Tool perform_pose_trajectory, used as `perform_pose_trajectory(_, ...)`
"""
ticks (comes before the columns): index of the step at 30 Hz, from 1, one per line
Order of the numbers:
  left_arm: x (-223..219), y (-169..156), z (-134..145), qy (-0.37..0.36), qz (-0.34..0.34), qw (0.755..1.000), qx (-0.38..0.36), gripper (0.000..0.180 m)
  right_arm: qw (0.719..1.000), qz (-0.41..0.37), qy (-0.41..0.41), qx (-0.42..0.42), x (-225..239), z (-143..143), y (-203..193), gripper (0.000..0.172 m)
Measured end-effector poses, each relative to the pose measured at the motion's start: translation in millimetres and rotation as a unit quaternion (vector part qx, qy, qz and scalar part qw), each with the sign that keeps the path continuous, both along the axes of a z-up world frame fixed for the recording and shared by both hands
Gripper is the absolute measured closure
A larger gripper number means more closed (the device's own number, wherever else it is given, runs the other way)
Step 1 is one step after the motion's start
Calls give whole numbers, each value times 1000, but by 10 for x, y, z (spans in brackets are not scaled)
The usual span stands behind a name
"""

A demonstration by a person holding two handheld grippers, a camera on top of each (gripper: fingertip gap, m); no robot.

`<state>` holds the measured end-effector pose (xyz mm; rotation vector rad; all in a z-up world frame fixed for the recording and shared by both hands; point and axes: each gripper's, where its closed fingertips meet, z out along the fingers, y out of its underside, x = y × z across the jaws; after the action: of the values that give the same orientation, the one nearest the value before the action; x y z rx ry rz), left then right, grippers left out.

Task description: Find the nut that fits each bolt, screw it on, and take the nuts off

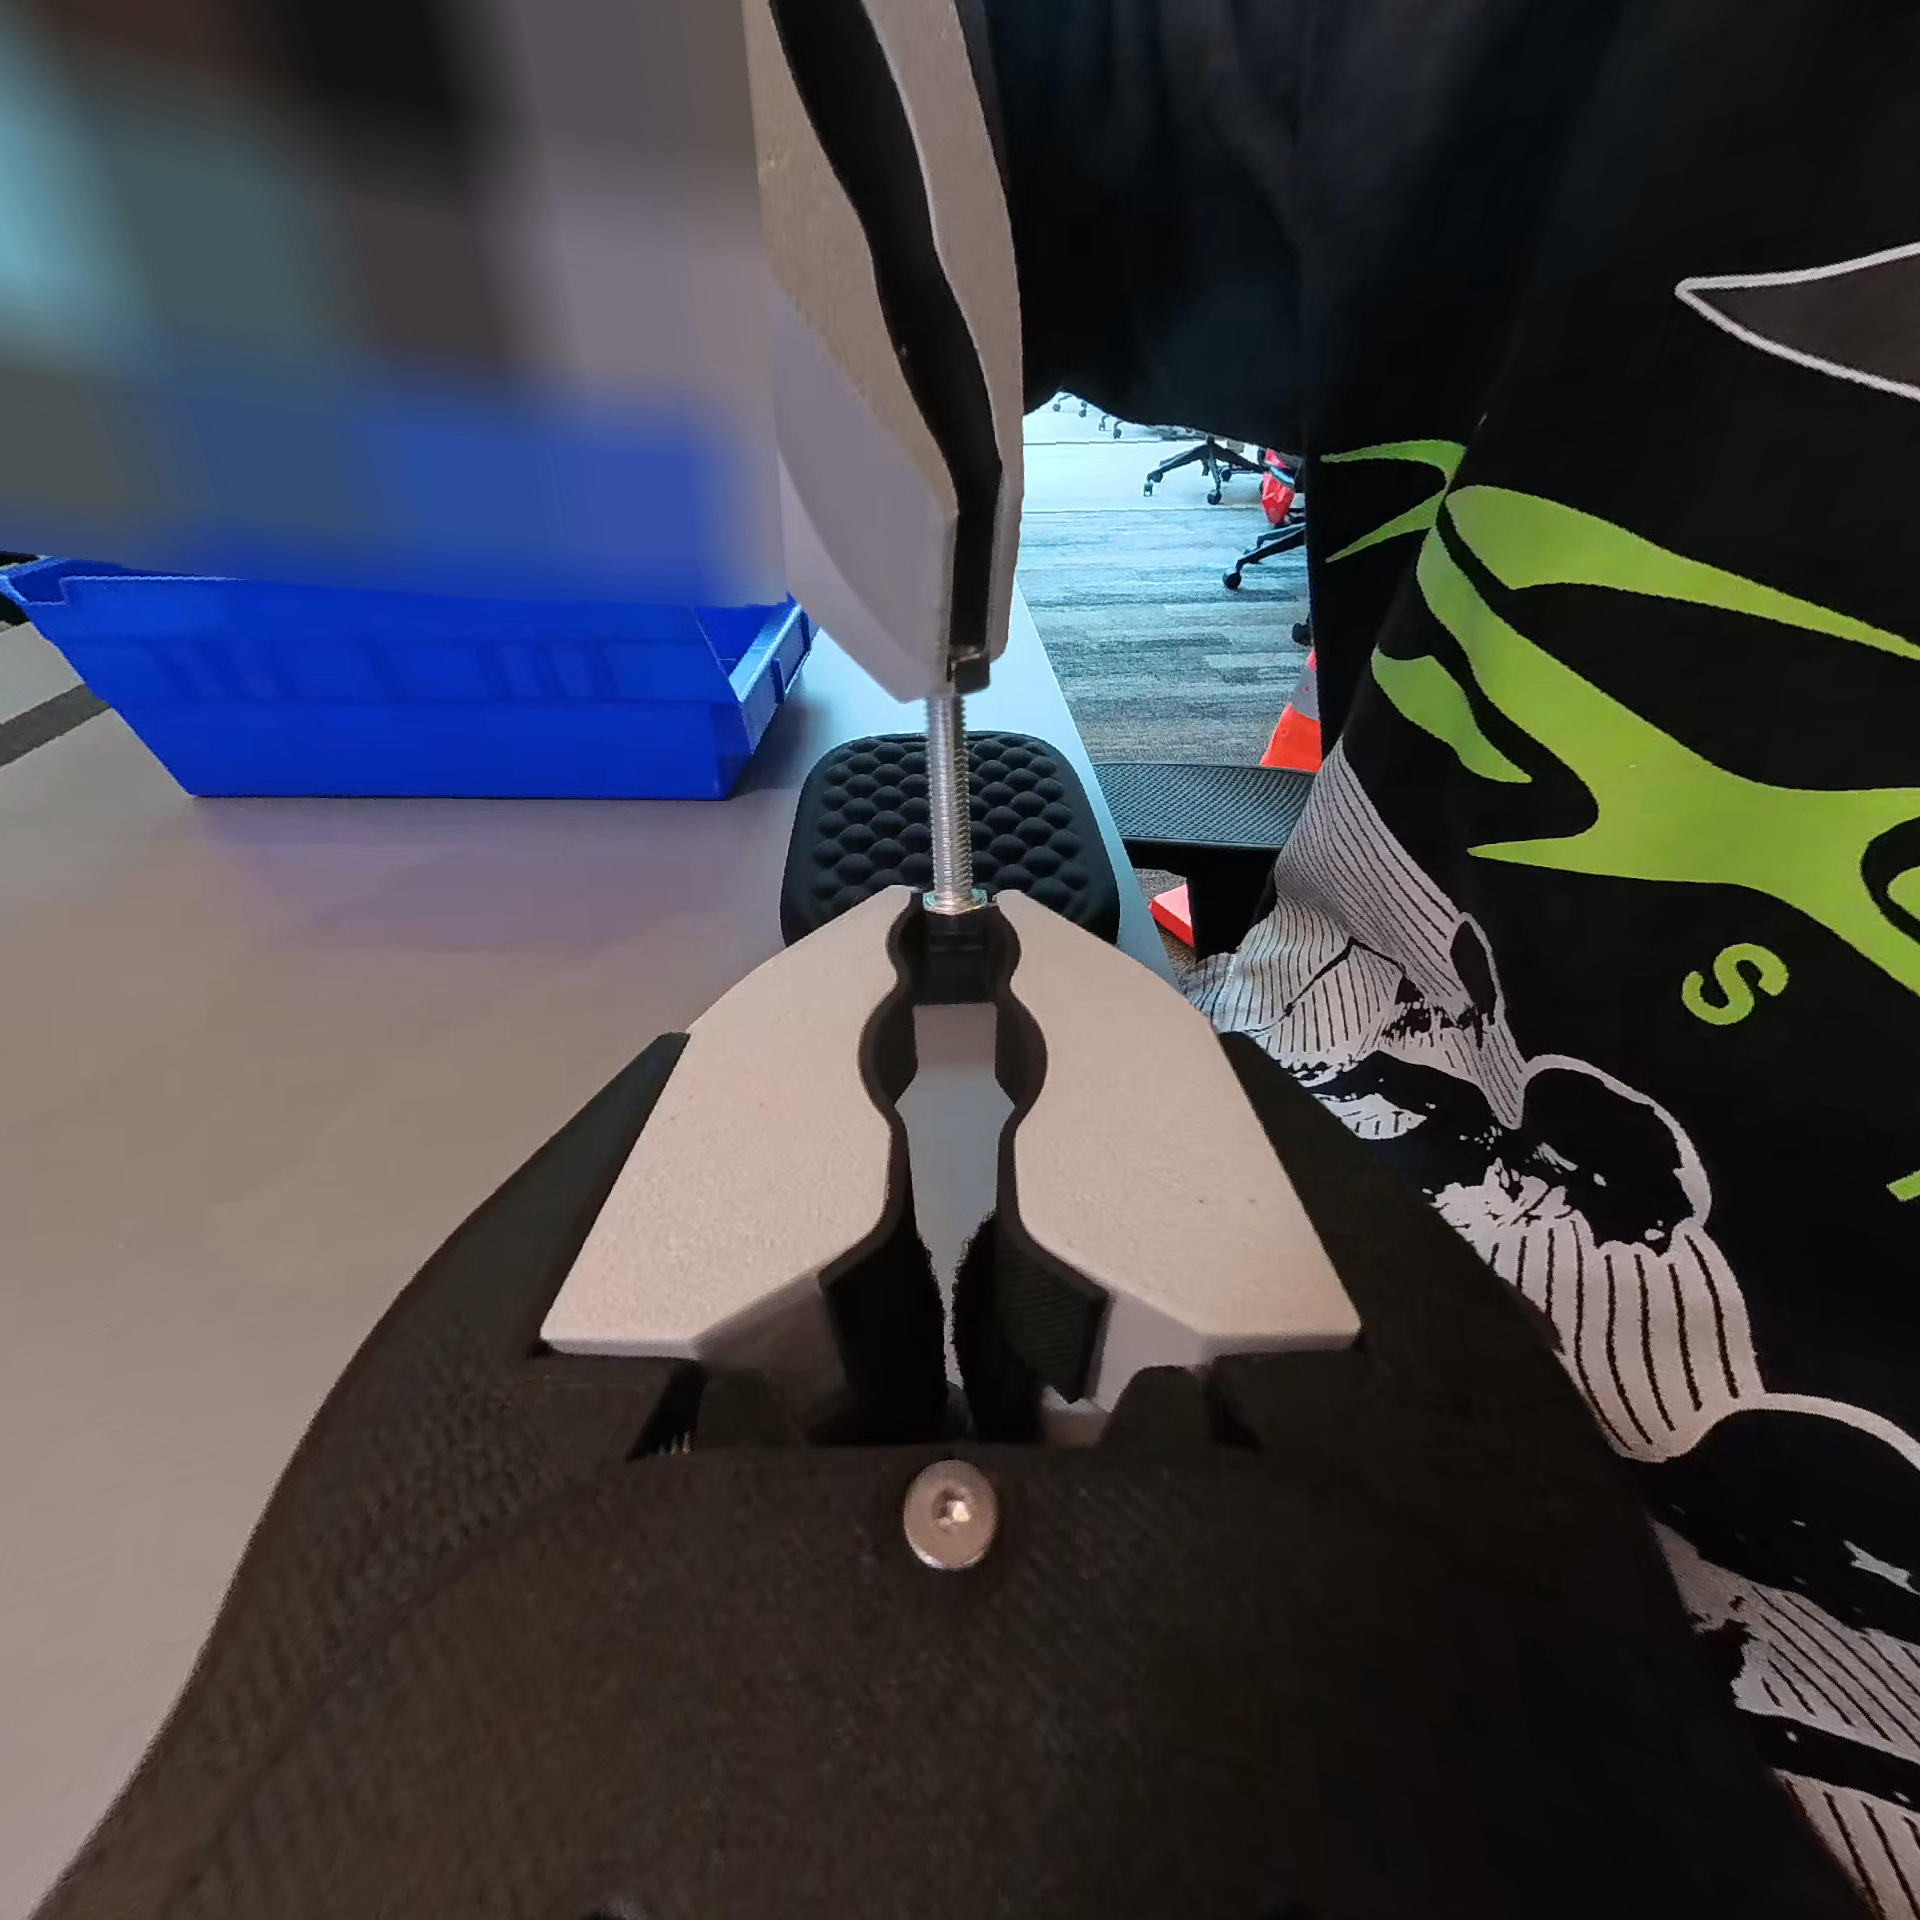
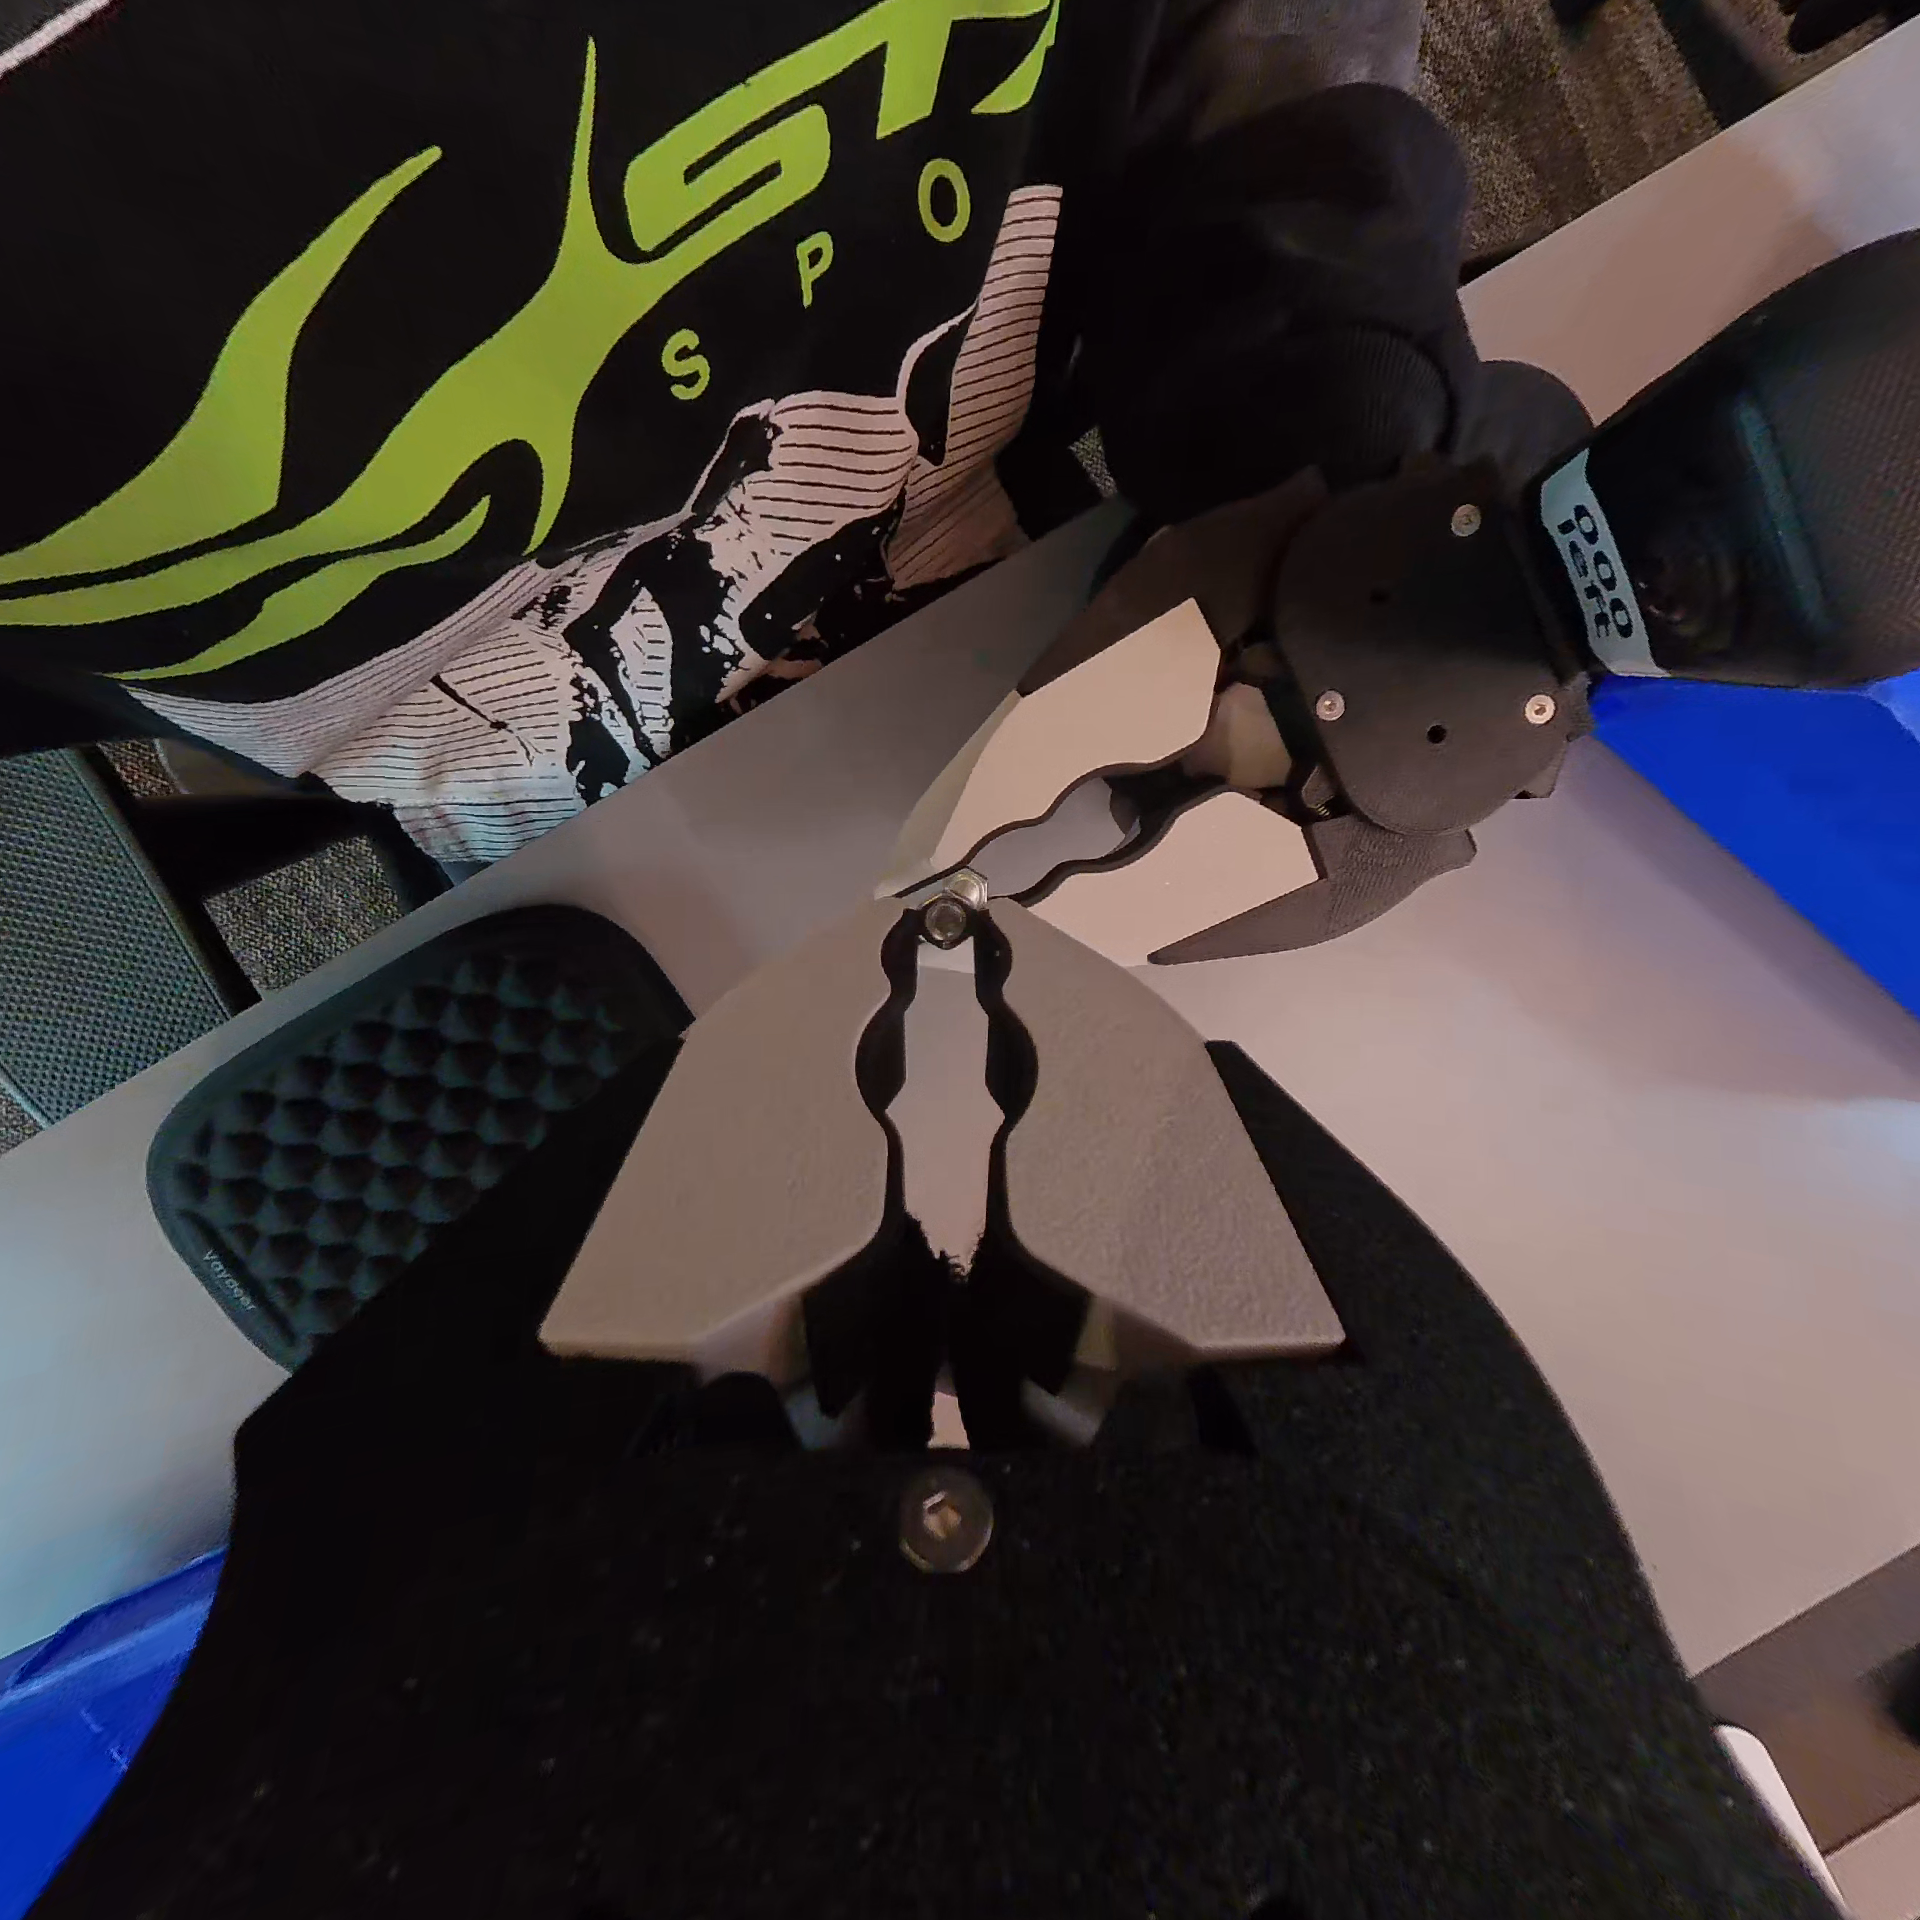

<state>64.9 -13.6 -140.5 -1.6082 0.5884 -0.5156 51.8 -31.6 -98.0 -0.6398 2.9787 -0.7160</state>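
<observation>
1. The left gripper [image 1: 951, 914] has its jaws narrowed onto a small silver nut [image 1: 953, 906] at their tips.
2. The right gripper [image 2: 943, 923] comes down from above, jaws pinching the head of the threaded bolt [image 1: 950, 800], which stands upright between the two grippers.
3. Below lie a black dimpled pad [image 1: 1023, 821] and the grey tabletop [image 1: 312, 1039].
4. A blue bin [image 1: 416, 686] sits farther left.

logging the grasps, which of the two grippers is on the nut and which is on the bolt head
The left gripper clamps the nut at the lower end of the bolt. The right gripper, coming down from above, grips the bolt's head end.
</observation>
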Motion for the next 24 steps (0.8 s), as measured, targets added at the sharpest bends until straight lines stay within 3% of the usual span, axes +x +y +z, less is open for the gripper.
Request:
perform_pose_trajectory(8,-1,-12,23,-8,-3,1000,6,171,1000,3,-1,-5,-4,2,-8,161)
perform_pose_trajectory(14,-42,30,3,-6,21,1000,-2,171,999,-39,-7,6,-61,-10,15,161)
perform_pose_trajectory(18,-205,121,13,-16,95,995,-6,171,989,-143,-8,25,-217,-5,89,162)
perform_pose_trajectory(24,-454,242,-19,8,226,974,-9,171,944,-322,-26,62,-406,-38,226,162)
